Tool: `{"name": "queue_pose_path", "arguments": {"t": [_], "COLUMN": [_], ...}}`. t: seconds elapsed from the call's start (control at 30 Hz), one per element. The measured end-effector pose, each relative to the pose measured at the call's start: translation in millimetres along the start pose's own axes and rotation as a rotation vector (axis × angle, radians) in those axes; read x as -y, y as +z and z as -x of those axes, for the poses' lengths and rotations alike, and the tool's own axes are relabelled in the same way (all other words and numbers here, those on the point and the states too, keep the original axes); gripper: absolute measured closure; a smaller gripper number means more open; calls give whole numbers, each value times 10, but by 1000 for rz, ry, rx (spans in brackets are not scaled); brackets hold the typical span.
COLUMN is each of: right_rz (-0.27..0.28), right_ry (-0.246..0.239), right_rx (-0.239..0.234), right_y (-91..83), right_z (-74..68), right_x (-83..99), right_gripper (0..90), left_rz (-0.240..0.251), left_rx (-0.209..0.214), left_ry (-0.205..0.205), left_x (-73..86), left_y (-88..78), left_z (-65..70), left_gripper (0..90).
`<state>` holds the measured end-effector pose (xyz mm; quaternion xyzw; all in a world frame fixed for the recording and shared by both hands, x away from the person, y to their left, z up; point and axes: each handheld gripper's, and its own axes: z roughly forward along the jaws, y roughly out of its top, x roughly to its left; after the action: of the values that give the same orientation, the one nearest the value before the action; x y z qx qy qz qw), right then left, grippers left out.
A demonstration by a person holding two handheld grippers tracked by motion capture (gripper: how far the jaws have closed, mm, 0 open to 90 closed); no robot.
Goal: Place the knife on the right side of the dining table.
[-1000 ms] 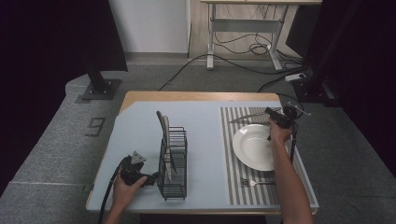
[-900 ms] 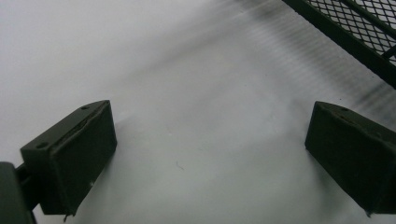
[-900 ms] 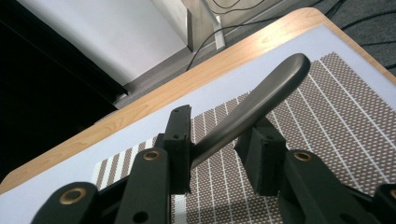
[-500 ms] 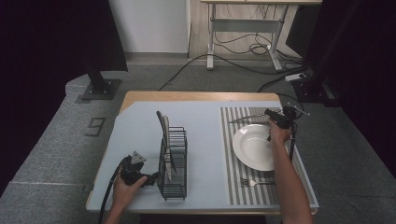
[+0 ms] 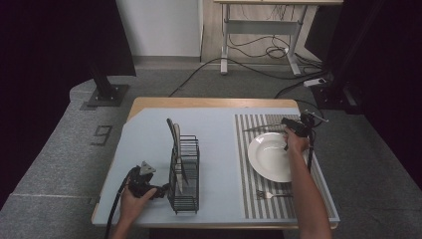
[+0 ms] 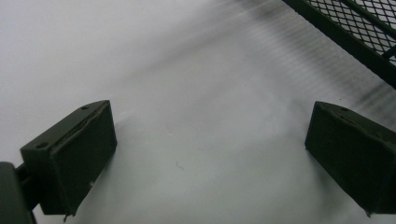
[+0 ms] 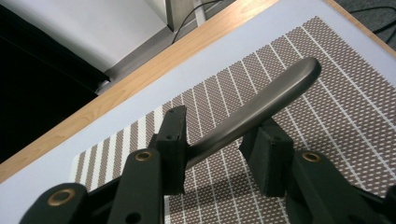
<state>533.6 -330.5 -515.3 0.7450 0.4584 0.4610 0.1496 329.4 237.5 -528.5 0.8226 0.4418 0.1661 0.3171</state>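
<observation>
Black wire rack (image 5: 183, 177) holding upright cutlery on the desk (image 5: 149, 134), left gripper (image 6: 210, 154) spread apart just left of it, right gripper (image 7: 219, 151) clamped on a knife (image 7: 261, 105) above the striped placemat (image 7: 327, 116), beyond the white plate (image 5: 271, 157)

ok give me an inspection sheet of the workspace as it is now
surface: pale blue table top with a wooden far edge; striped placemat on its right part
job's things: white plate and fork on the placemat; black wire rack left of it holding upright utensils; metal utensil between the right gripper's fingers, over the placemat's far end
clutter: nothing seen
grippers: left gripper open, low over bare table beside the rack; right gripper shut on the utensil handle
cables: one trails from each gripper; more on the floor beyond the table
surroundings: grey carpet, desk frame behind, dark curtains at both sides
</observation>
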Motion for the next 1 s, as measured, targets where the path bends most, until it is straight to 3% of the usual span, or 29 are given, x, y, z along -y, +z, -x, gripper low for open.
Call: {"name": "queue_pose_path", "arguments": {"t": [0.47, 0.9, 1.0], "right_rz": [-24, -29, -54], "right_ry": [21, 10, 24], "right_rx": [55, 87, 113], "right_y": [47, 69, 101], "right_z": [2, -9, -8], "right_x": [22, 23, 6], "right_gripper": [580, 560, 552], "left_rz": [0, 0, 0], "left_rx": [0, 0, 0], "left_ry": [0, 0, 0], "left_x": [0, 0, 0], "left_y": [0, 0, 0], "left_z": [1, 0, 0], "left_gripper": [13, 13, 13]}}
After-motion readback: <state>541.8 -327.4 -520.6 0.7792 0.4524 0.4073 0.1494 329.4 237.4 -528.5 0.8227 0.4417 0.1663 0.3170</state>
